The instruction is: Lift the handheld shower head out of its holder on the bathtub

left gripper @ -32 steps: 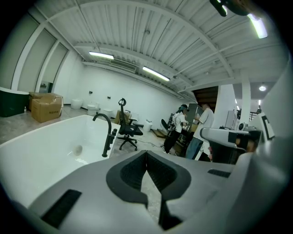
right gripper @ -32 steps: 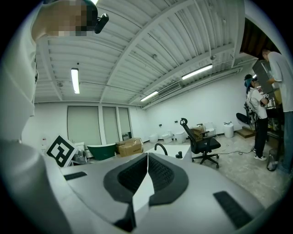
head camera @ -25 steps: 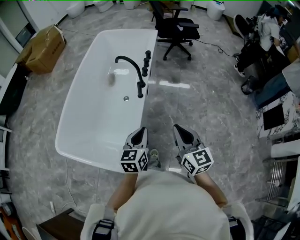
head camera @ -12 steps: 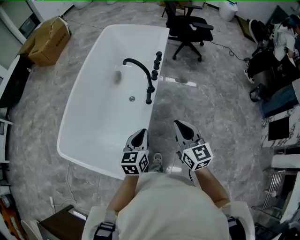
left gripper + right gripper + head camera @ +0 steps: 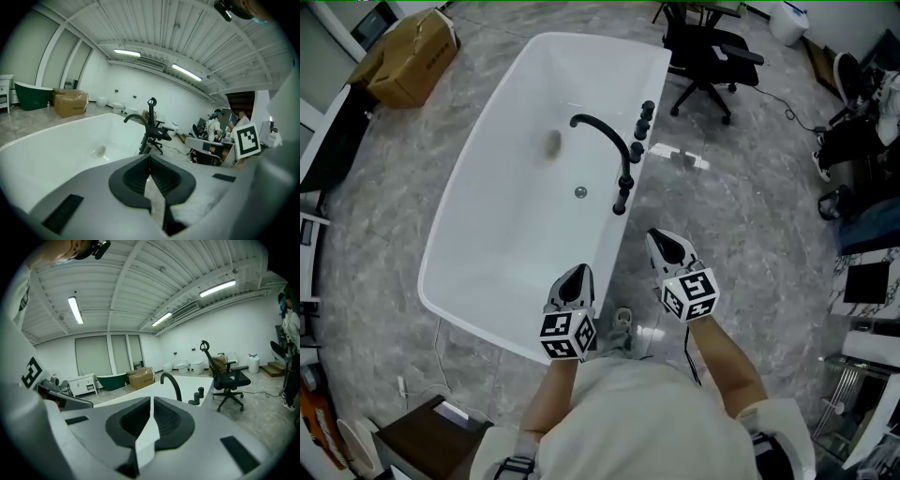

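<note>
A white bathtub [image 5: 502, 220] fills the middle of the head view. A black arched faucet [image 5: 605, 136] and a row of small black fittings [image 5: 642, 127] stand on its right rim; I cannot tell which fitting is the shower head. My left gripper [image 5: 575, 278] hovers over the tub's near right rim, shut and empty. My right gripper [image 5: 667, 246] is over the floor beside the rim, short of the faucet base, also shut and empty. The faucet [image 5: 172, 383] and fittings [image 5: 200, 392] lie ahead of the right gripper [image 5: 151, 404]. The faucet [image 5: 137, 119] shows beyond the left gripper [image 5: 150, 158].
A black office chair [image 5: 703, 52] stands past the tub's far right corner. A cardboard box [image 5: 412, 56] sits on the floor at the far left. Bags and furniture crowd the right edge [image 5: 853, 159]. Grey marble floor [image 5: 741, 234] lies right of the tub.
Both grippers have moved forward toward the faucet side of the tub, the right one further. The tub now sits nearer in the head view. Both stayed shut.
</note>
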Tool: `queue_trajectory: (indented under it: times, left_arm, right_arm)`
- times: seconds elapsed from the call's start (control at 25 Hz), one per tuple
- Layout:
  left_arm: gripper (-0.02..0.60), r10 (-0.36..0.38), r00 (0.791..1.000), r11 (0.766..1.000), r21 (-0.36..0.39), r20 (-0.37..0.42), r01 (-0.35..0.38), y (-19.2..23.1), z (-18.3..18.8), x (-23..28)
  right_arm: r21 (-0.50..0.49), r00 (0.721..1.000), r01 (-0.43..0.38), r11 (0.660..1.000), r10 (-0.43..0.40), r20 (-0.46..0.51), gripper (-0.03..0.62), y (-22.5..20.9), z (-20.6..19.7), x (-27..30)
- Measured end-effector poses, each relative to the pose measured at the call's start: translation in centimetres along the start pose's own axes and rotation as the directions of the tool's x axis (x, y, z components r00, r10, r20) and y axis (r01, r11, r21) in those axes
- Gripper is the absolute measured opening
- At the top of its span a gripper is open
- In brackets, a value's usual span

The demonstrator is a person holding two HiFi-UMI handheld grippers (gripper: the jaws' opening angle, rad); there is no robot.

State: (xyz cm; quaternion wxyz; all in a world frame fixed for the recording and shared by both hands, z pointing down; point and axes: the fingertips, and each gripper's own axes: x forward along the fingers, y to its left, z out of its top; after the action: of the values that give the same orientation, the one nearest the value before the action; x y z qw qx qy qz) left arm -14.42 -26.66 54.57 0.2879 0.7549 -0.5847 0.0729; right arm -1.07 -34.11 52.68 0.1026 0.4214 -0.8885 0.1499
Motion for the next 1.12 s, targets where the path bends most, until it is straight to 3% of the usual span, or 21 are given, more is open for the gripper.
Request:
queue_trajectory:
  times: [0.28, 0.4, 0.64, 1.12]
  left_arm:
    - [0.021, 0.071, 0.997, 0.996, -0.051, -0.023, -0.072, 3.8, -0.8, 0.6]
    - [0.021, 0.089, 0.995, 0.993, -0.069, -0.039, -0.091, 4.9, -1.5, 1.0]
    - [0.020, 0.115, 0.991, 0.988, -0.093, -0.063, -0.121, 6.1, -2.9, 1.6]
    - [0.021, 0.171, 0.979, 0.976, -0.119, -0.112, -0.184, 7.6, -6.2, 1.3]
  right_arm:
    - [0.007, 0.994, -0.033, 0.999, 0.033, -0.104, 0.034, -1.7, -4.2, 7.0]
    - [0.002, 0.988, -0.039, 0.999, 0.039, -0.151, 0.124, -2.5, -6.2, 9.7]
    - [-0.023, 0.970, -0.022, 0.999, 0.016, -0.244, 0.198, -4.7, -10.9, 14.9]
    - [-0.119, 0.925, -0.039, 0.992, -0.009, -0.379, 0.210, -6.8, -17.7, 20.7]
